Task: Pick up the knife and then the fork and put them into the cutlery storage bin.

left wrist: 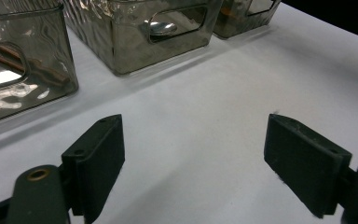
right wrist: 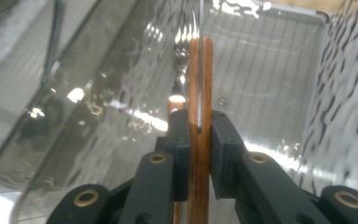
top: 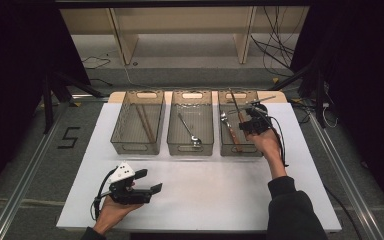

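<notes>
My right gripper has its jaws clamped on the wooden handle of a knife, blade pointing up and away, held over the right-hand bin, where a fork with a wooden handle lies inside. My left gripper has its jaws spread wide with nothing between them, low over the white table, near the left bin and well apart from the knife.
</notes>
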Motion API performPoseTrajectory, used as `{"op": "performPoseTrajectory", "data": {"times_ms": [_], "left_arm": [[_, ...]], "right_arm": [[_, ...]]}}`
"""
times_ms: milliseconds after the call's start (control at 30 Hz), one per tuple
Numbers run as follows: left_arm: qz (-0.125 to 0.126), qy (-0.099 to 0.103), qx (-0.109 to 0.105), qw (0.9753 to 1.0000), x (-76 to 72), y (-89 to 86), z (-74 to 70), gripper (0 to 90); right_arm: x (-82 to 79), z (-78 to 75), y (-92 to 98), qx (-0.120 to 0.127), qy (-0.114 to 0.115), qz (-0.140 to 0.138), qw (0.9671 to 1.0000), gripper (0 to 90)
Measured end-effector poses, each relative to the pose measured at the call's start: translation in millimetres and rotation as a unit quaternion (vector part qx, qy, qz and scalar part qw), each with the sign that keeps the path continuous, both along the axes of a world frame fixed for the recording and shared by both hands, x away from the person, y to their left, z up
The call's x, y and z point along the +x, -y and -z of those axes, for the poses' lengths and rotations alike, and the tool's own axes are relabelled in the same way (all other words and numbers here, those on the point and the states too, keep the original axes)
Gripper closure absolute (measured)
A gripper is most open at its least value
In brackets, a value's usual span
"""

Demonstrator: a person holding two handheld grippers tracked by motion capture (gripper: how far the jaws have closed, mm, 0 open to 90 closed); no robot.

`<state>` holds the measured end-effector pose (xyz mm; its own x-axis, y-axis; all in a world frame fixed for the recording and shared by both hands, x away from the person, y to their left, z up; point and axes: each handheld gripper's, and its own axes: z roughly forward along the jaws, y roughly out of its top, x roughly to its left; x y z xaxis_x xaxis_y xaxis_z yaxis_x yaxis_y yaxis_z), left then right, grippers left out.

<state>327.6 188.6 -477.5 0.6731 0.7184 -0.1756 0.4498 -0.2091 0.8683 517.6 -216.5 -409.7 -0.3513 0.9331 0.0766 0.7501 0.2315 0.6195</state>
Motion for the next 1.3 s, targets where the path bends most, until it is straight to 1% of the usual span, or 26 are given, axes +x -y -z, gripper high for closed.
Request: {"op": "performPoseTrajectory", "data": {"times_ms": [100, 133, 233, 267, 333, 500, 633, 700, 767, 833, 933, 967, 1033, 1067, 1100, 1200, 1300], "left_arm": [[0.000, 0.000, -0.001, 1.0000, 0.0, -0.3, -0.4, 20.0], [0.000, 0.001, 0.000, 1.0000, -0.1, -0.4, -0.5, 20.0], [-0.001, 0.001, -0.002, 1.0000, -0.4, -0.3, -0.8, 19.9], [-0.001, 0.001, -0.002, 1.0000, -0.4, -0.4, -0.9, 19.9], [-0.002, 0.001, -0.002, 1.0000, -0.4, -0.7, -1.0, 19.8], [-0.004, 0.001, -0.004, 1.0000, -0.2, -1.4, -1.2, 19.8], [-0.006, 0.000, -0.010, 0.9999, 0.2, -2.1, -1.3, 19.7], [-0.005, -0.002, -0.011, 0.9999, 0.4, -2.6, -1.3, 19.6], [-0.005, -0.004, -0.011, 0.9999, 0.6, -2.6, -1.1, 19.4], [-0.006, -0.004, -0.012, 0.9999, 0.4, -2.7, -1.3, 19.4], [-0.006, -0.006, -0.012, 0.9999, 0.6, -3.4, -1.2, 19.3], [-0.006, -0.006, -0.012, 0.9999, 0.6, -3.4, -1.2, 19.3], [-0.006, -0.006, -0.014, 0.9999, 0.5, -3.4, -1.4, 19.3], [-0.006, -0.006, -0.014, 0.9999, 0.6, -3.5, -1.3, 19.3], [-0.007, -0.006, -0.015, 0.9998, 0.6, -3.3, -1.2, 19.3], [-0.007, -0.005, -0.013, 0.9999, 0.7, -3.0, -0.9, 19.3], [-0.006, -0.005, -0.013, 0.9999, 0.5, -3.3, -1.1, 19.2]], "right_arm": [[1.1, 2.8, -0.7, -0.004, -0.007, 0.002, 1.0000, 80.1], [1.5, 3.6, -1.0, -0.006, -0.009, 0.001, 0.9999, 78.2], [2.7, 5.0, -1.7, 0.005, -0.017, -0.007, 0.9998, 60.5], [2.6, 4.7, -2.4, 0.005, -0.019, -0.008, 0.9998, 56.4], [1.0, 3.1, -3.3, 0.002, -0.017, -0.014, 0.9998, 53.8], [-6.5, -3.5, -3.3, 0.015, -0.002, -0.028, 0.9995, 48.9], [-19.5, -10.0, -7.6, 0.024, 0.024, -0.047, 0.9983, 43.7], [-27.8, -12.0, -9.6, 0.029, 0.038, -0.060, 0.9971, 42.0], [-36.8, -13.2, -10.4, 0.044, 0.053, -0.070, 0.9952, 40.4], [-48.3, -14.0, -11.7, 0.065, 0.070, -0.082, 0.9921, 38.7], [-66.3, -13.0, -13.9, 0.078, 0.093, -0.098, 0.9878, 35.8], [-74.2, -12.3, -14.3, 0.087, 0.102, -0.105, 0.9854, 35.7], [-84.4, -11.4, -14.3, 0.096, 0.111, -0.115, 0.9824, 34.7], [-91.7, -11.3, -14.1, 0.101, 0.120, -0.121, 0.9802, 34.1], [-96.0, -11.4, -13.7, 0.104, 0.124, -0.124, 0.9790, 34.0], [-110.9, -11.2, -12.2, 0.120, 0.139, -0.134, 0.9739, 32.6], [-124.7, -9.0, -10.7, 0.127, 0.150, -0.141, 0.9702, 32.1]]}}
